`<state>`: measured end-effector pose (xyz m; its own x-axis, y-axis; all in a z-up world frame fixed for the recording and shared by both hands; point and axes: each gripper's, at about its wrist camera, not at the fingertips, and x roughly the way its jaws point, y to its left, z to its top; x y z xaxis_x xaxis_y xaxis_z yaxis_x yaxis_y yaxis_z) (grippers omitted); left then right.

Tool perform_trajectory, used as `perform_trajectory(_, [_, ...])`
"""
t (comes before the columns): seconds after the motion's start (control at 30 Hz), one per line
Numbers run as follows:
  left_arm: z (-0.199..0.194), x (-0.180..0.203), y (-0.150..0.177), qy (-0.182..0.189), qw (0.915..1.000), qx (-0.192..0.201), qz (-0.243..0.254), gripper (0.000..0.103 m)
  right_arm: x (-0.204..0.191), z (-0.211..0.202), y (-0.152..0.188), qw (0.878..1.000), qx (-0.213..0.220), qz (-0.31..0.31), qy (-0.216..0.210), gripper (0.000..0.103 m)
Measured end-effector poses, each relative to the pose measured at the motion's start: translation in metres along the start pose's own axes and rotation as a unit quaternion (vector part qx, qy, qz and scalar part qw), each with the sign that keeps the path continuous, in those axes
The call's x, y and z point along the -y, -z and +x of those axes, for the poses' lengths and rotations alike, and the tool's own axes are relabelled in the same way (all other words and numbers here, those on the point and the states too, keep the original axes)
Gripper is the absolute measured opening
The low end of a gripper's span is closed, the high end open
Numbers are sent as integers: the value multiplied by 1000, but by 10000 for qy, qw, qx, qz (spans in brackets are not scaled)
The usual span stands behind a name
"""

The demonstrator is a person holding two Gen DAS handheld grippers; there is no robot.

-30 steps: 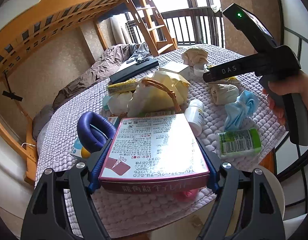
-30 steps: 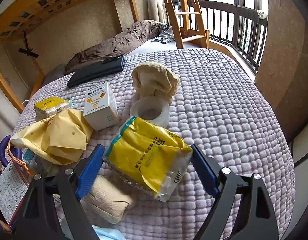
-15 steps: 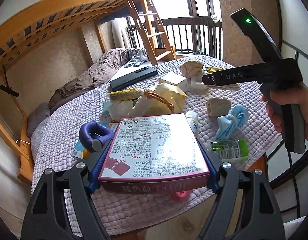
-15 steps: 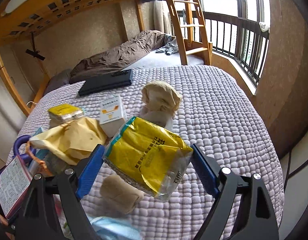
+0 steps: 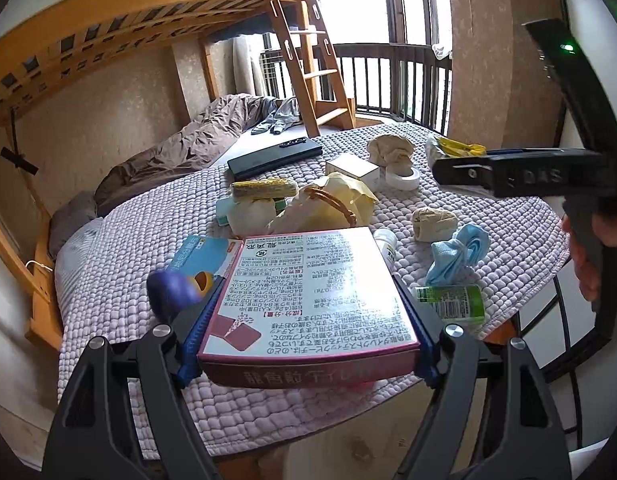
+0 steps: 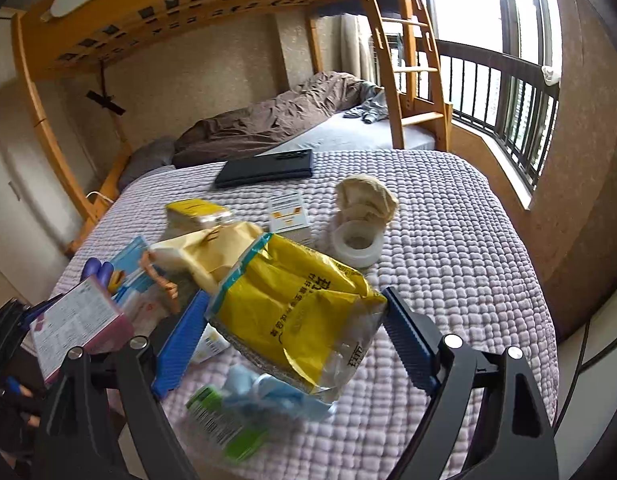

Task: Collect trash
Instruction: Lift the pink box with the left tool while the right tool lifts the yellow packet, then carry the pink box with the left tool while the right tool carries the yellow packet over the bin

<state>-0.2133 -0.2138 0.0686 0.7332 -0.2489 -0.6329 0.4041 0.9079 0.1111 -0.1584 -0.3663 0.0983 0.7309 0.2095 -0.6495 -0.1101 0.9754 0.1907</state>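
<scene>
The left gripper (image 5: 308, 316) is closed on a flat pink-and-white cardboard medicine box (image 5: 310, 292): both blue pads press its two long sides, so the box's long axis runs straight ahead between the fingers, and it hangs just above the near edge of the lilac quilted bed cover (image 5: 488, 208). The right gripper (image 6: 292, 332) is clamped on a crinkly yellow-and-clear plastic bag (image 6: 296, 312), lifted above the cover w/ the bag's length lying across the jaws and its clear end hanging down.

No bin shows in either view, so where the two items must go cannot be told.

More trash lies on the cover: relative to the box, a crumpled light-blue face mask (image 5: 458, 256) and a green-labelled wipes pack (image 5: 452, 304) lie to the right, approx. beneath the right gripper, so the right hand is probably nearer to them.
</scene>
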Motion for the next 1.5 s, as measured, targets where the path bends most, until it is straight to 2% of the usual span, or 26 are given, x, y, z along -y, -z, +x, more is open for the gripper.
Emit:
perform_trajectory(0.77, [-15, -14, 22, -17, 9995, -193, -252, 80, -42, -41, 50, 9972, -329, -405, -532, 85])
perform_trajectory(1.17, [-29, -20, 42, 29, 9981, -475, -390, 80, -56, -52, 81, 9940, -649, -458, -749, 85])
perform_trajectory(1.5, [-41, -15, 61, 107, 9972, -665, -318, 80, -61, -57, 105, 9920, -869, -456, -790, 85])
